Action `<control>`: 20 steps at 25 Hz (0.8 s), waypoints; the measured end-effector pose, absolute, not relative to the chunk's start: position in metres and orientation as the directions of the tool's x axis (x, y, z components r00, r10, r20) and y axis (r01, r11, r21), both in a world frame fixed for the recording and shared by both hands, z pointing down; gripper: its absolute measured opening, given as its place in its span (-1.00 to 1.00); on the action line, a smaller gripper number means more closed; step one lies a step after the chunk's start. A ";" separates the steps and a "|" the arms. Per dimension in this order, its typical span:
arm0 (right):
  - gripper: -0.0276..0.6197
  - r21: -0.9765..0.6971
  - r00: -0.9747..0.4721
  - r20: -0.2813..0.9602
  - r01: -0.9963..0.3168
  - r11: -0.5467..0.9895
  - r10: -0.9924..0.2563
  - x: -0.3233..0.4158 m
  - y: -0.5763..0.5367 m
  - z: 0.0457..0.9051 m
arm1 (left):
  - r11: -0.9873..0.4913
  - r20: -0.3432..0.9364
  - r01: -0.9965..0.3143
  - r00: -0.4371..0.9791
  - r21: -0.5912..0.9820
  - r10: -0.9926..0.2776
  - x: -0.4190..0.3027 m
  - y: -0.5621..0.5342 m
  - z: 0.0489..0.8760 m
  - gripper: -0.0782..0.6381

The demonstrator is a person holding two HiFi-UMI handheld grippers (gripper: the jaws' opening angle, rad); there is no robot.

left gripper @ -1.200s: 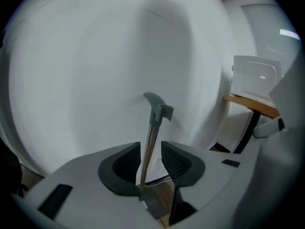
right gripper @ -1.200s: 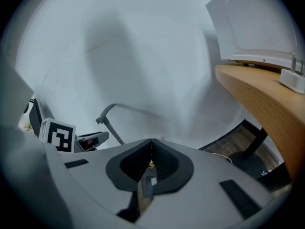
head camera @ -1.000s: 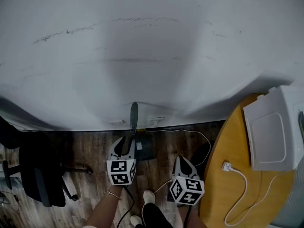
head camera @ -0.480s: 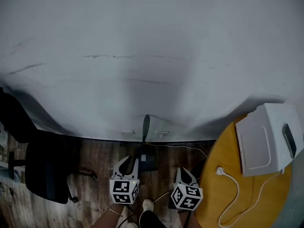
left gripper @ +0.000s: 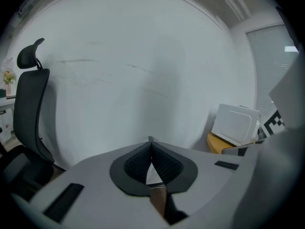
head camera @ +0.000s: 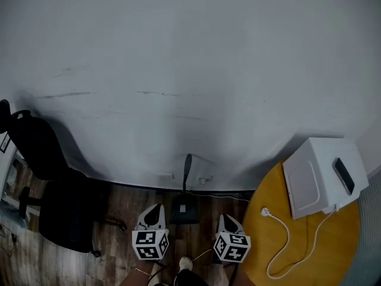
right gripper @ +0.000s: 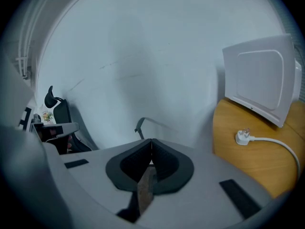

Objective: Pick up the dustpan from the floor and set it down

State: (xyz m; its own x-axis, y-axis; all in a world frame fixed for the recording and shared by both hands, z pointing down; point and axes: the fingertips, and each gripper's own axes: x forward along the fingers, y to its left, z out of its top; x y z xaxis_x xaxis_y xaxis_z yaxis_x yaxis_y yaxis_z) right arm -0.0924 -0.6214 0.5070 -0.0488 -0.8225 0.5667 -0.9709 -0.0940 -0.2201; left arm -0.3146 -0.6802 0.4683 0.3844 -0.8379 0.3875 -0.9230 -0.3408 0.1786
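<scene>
The right gripper [right gripper: 151, 140] has its jaws pressed together with nothing between them. Just past the fingertips, slightly left, a dark dustpan handle [right gripper: 139, 126] stands against the white wall [right gripper: 167, 56]. Right of the fingers, a white plug [right gripper: 244, 137] lies on a wooden table [right gripper: 228, 123], beneath a white appliance [right gripper: 259, 78]

Dim and low in contrast throughout, with a cold grey cast. Lit softly, seemingly from overhead, to judge by the broad vague shadows across the wall [head camera: 190, 70]. Brightest at the blind [left gripper: 269, 70]. Nearly black down at the floor [head camera: 119, 249], with the dustpan [head camera: 186, 210] barely distinct from the boards. Strongly bowed by fisheye everywhere, vignetted to black at the corners of both gripper views. Soft and unfocused close to the lens there.
</scene>
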 end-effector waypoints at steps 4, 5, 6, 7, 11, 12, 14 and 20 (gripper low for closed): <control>-0.82 -0.201 -0.059 0.551 -0.978 -0.064 -0.832 -0.096 -0.608 0.487 | -0.357 0.365 -0.921 0.389 0.155 -0.846 -0.321 -0.662 0.439 -0.73; -0.82 -0.195 -0.059 0.548 -0.979 -0.058 -0.834 -0.096 -0.604 0.483 | -0.358 0.360 -0.921 0.389 0.151 -0.848 -0.322 -0.658 0.433 -0.73; -0.82 -0.189 -0.059 0.544 -0.980 -0.054 -0.837 -0.096 -0.601 0.478 | -0.358 0.354 -0.922 0.388 0.148 -0.851 -0.323 -0.653 0.428 -0.73; -0.82 -0.181 -0.056 0.539 -0.982 -0.051 -0.840 -0.097 -0.597 0.473 | -0.359 0.349 -0.922 0.388 0.146 -0.853 -0.324 -0.649 0.424 -0.73; -0.82 -0.158 -0.027 0.519 -0.985 -0.065 -0.854 -0.105 -0.579 0.453 | -0.388 0.346 -0.913 0.407 0.125 -0.846 -0.330 -0.626 0.414 -0.73; -0.82 -0.161 -0.019 0.513 -0.984 -0.075 -0.858 -0.107 -0.574 0.448 | -0.399 0.347 -0.909 0.414 0.117 -0.842 -0.331 -0.621 0.411 -0.73; -0.82 -0.171 -0.008 0.500 -0.981 -0.089 -0.866 -0.114 -0.566 0.437 | -0.409 0.343 -0.906 0.420 0.107 -0.840 -0.337 -0.614 0.403 -0.73; -0.82 -0.146 0.014 0.422 -0.986 -0.083 -0.906 -0.127 -0.555 0.402 | -0.403 0.284 -0.908 0.418 0.113 -0.863 -0.349 -0.610 0.374 -0.73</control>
State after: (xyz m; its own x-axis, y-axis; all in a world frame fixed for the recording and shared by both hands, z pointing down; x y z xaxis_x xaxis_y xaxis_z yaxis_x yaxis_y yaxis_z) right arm -0.1267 -0.5552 0.4016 0.0140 -0.9064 0.4223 -0.9857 -0.0834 -0.1463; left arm -0.3493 -0.6099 0.3743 0.4184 -0.8626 0.2843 -0.9081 -0.4033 0.1127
